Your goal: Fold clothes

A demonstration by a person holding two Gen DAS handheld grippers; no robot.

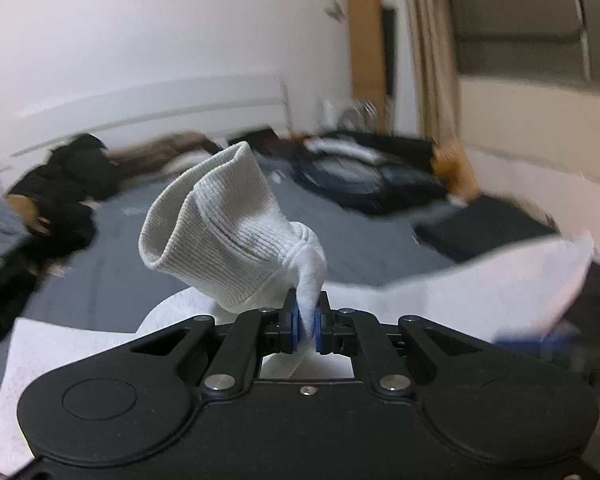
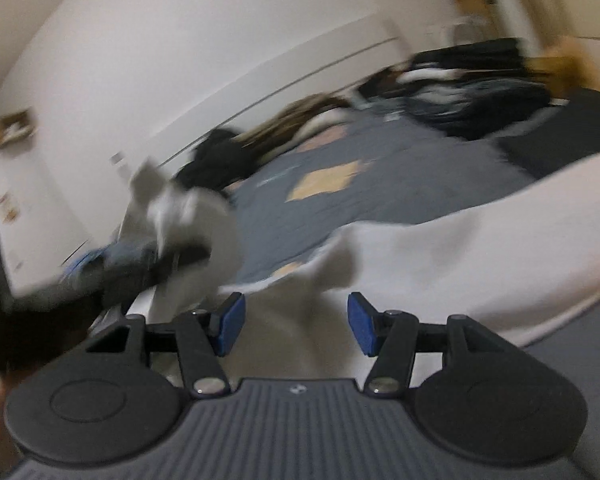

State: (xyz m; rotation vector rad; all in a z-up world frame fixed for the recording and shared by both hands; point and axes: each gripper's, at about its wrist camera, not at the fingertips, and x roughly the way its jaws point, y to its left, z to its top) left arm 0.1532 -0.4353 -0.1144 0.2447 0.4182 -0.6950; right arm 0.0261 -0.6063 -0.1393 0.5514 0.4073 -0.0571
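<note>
My left gripper (image 1: 308, 322) is shut on a white garment, pinching the cloth just behind its ribbed cuff (image 1: 216, 232), which sticks up and flares open above the blue pads (image 1: 296, 320). The rest of the white garment (image 1: 480, 292) spreads out below and to the right over the bed. In the right wrist view my right gripper (image 2: 296, 322) is open, its blue pads (image 2: 232, 322) wide apart above the same white garment (image 2: 440, 264), with nothing between them. The left gripper with the cuff (image 2: 180, 216) shows blurred at the left there.
A grey bedsheet (image 1: 228, 236) covers the bed. Dark clothes lie heaped at the left (image 1: 60, 192) and at the far right (image 1: 364, 172). A folded dark item (image 1: 480, 228) sits to the right. White headboard and wall stand behind; a curtain (image 1: 432, 48) hangs at right.
</note>
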